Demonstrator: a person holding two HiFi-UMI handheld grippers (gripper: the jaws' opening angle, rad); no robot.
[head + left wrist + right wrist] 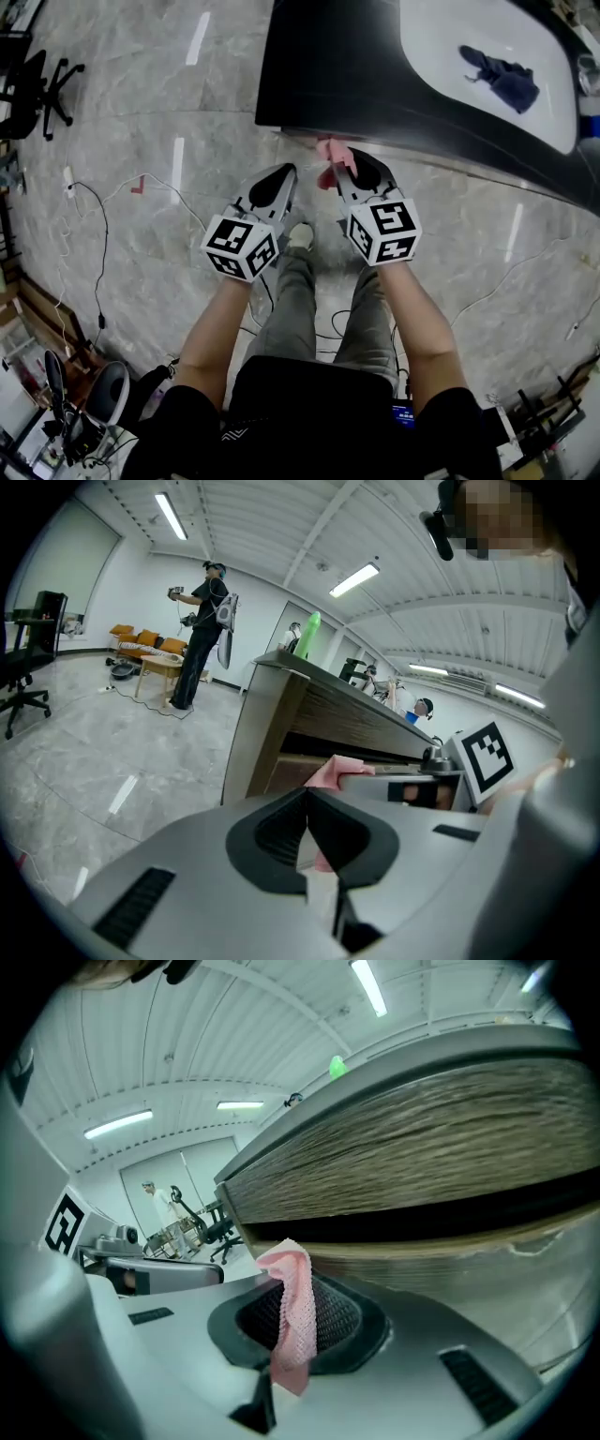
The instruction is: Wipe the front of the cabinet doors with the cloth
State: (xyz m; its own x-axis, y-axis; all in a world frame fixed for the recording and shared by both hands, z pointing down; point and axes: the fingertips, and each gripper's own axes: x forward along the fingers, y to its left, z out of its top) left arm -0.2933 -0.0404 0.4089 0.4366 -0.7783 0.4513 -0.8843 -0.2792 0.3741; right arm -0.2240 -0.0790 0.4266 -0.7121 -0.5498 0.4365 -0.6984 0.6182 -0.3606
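Only partly visible: pink cloth (291, 1321) inside right gripper (340, 171), near cabinet front (422, 1171).

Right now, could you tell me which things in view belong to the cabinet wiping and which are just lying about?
Part of the job:
- pink cloth, clamped in the right gripper
- wood-grain cabinet front

Just lying about:
- dark blue cloth on the white countertop
- green bottle
- office chair
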